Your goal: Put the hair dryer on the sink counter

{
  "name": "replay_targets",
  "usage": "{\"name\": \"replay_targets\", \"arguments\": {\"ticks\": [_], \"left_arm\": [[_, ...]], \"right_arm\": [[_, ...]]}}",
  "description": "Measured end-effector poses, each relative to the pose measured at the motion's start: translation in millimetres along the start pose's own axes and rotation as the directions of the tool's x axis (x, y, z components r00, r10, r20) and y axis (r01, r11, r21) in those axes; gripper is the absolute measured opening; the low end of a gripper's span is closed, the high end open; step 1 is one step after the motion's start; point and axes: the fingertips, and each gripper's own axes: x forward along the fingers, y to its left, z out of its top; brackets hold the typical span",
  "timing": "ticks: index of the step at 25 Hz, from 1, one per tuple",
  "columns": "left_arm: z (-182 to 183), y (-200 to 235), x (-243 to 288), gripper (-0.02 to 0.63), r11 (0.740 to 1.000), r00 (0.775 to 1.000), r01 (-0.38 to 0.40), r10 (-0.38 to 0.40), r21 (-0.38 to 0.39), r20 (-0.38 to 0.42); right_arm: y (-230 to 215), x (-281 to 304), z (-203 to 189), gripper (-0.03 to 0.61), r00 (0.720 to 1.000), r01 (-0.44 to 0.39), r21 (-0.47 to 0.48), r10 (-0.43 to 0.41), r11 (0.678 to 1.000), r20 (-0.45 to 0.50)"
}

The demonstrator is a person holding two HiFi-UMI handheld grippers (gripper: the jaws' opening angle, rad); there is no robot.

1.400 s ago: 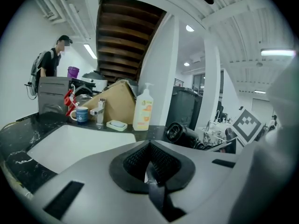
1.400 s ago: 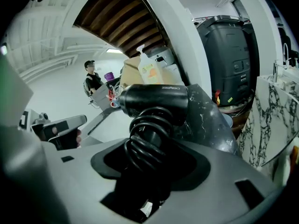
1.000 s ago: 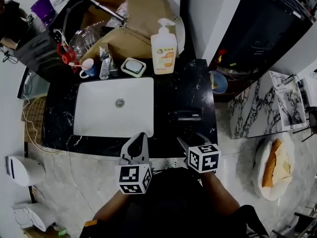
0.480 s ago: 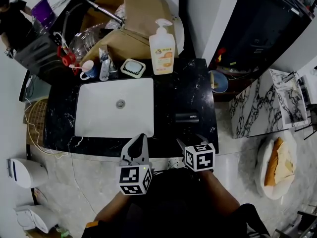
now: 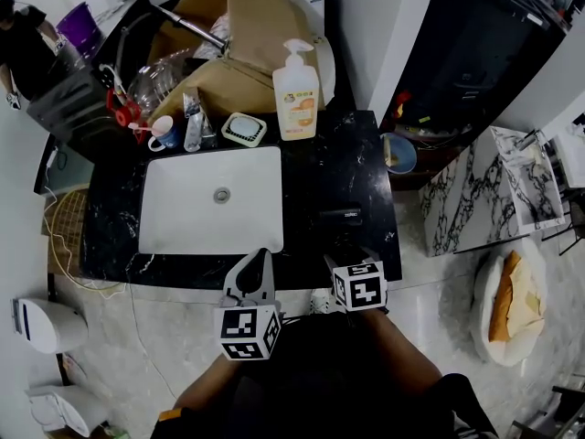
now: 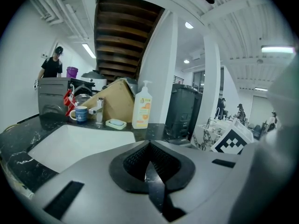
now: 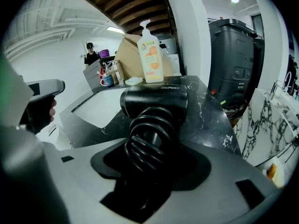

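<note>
While the person is standing at the front edge of the black marble desk (image 5: 356, 163), the right tool (image 5: 345, 256) is pinching the hair dryer (image 5: 340, 216) by its handle end, w/ the coiled black cord filling the gap btwn the jaws in the right gripper view (image 7: 149, 157). The dryer's barrel (image 7: 156, 101) is lying on the desk (image 7: 205, 111), right of the white basin (image 5: 215, 199) and well short of the soap bottle (image 5: 296, 85) at the back. Barrel is pointing crosswise, left to right, while the handle is running back toward the person, so the dryer is sitting straight ahead of the right tool and in line w/ it. Left tool (image 5: 259, 256) is hovering by the basin's front rim w/ its jaws pressed together on nothing (image 6: 148, 164), apart from the dryer, so the right hand is clearly the nearer one. Looks to me like the placing is nearly done; what's coming prob. needs the jaws spreading and a pull straight back along the handle, not sideways, or the cord may be dragging the dryer off the edge.
</note>
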Motion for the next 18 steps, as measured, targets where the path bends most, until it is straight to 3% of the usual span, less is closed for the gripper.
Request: {"name": "replay_targets", "arguments": {"ticks": [9, 18], "left_arm": [[1.9, -1.3, -10.4, 0.006, 0.999, 0.999, 0.031, -0.032, 0.019, 0.015], [-0.9, -2.5, -36.0, 0.006, 0.996, 0.996, 0.077, -0.079, 0.044, 0.031]], "right_arm": [[1.2, -4.8, 4.2, 0.278, 0.998, 0.023, -0.004, -0.023, 1.0, 0.054], [4.3, -63.1, 10.5, 0.296, 0.979, 0.105, 0.023, -0.108, 0.994, 0.171]]}}
